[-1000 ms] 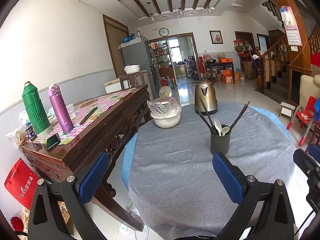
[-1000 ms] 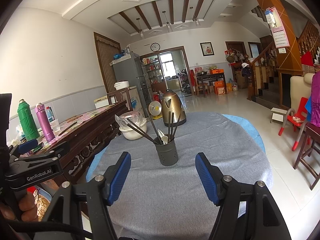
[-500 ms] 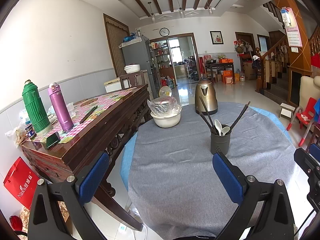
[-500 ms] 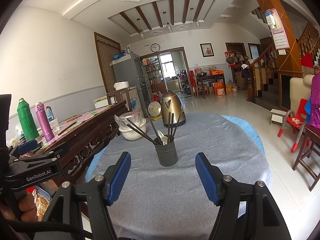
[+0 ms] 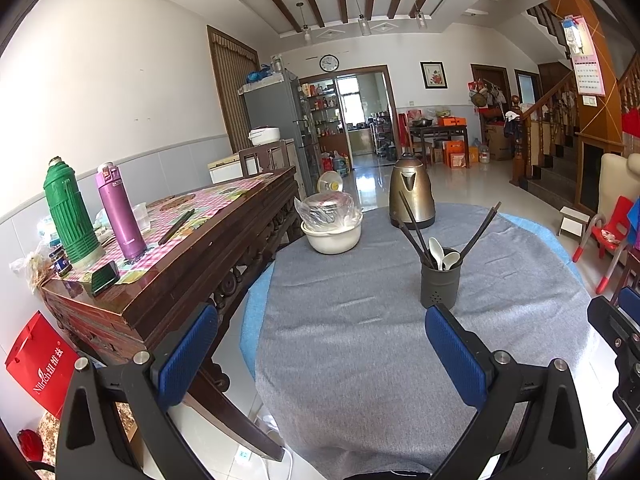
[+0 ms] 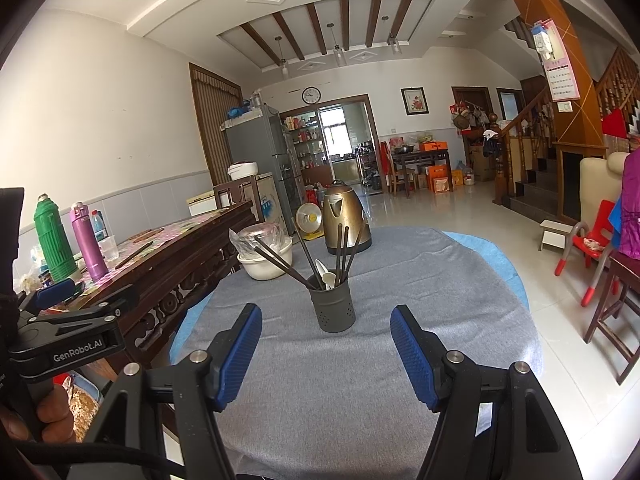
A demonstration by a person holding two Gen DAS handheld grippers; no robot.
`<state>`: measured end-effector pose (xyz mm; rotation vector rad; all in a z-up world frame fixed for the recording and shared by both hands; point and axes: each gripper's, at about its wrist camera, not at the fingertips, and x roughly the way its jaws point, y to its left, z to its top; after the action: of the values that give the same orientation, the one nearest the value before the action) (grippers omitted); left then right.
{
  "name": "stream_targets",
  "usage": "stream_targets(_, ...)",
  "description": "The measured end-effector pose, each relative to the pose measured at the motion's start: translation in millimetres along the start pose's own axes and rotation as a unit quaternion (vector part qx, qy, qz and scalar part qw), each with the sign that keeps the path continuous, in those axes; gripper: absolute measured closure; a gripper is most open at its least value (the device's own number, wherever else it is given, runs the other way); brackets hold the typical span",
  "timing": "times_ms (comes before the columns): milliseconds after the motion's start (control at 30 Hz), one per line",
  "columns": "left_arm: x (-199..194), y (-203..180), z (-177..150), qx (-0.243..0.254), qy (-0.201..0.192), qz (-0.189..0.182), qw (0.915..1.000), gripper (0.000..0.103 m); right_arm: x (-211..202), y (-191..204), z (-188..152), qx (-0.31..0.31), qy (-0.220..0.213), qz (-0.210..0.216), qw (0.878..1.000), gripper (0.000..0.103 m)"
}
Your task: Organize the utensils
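Right, both tongs are spread wide with nothing between their blue pads: the right gripper [image 6: 326, 354] hangs low over the grey tablecloth [image 6: 360, 380], and the dark perforated utensil holder [image 6: 333, 306] stands straight ahead of it, just beyond the fingertips and centred in the gap. Dark chopsticks [image 6: 304, 258] fan out of that holder, some leaning left, some near upright, and white spoons [image 6: 325, 278] poke up among them. The left gripper [image 5: 322, 350] is equally wide and empty-handed, hovering at the near left edge of the cloth, with the same holder [image 5: 439, 283] ahead of its right finger and a little beyond it. Off to the left of the right gripper, the left unit's black body shows, with a hand [image 6: 48, 414] wrapped round its handle. Further out, past the holder, a brass-coloured kettle [image 6: 346, 216] stands on the cloth, and to its left a white bowl [image 6: 266, 260] under crinkled plastic wrap. Left of the table runs a dark wooden sideboard [image 5: 200, 256] carrying a green thermos [image 5: 70, 212] and a purple flask [image 5: 120, 212] side by side.
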<state>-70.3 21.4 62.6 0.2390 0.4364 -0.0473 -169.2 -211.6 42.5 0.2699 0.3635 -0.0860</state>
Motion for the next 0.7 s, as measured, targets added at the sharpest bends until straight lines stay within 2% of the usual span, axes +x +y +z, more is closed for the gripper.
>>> stream_targets(433, 11.6, 1.0, -2.2, -0.010, 0.011, -0.002, 0.9999, 0.000, 11.3, -7.5, -0.2, -0.005, 0.016, -0.010, 1.000, 0.033)
stream_targets(700, 41.3, -2.7, -1.4, -0.023, 0.027, -0.013, 0.9993, 0.000, 39.0, -18.6, 4.7, -0.011, 0.046, -0.016, 0.999, 0.033)
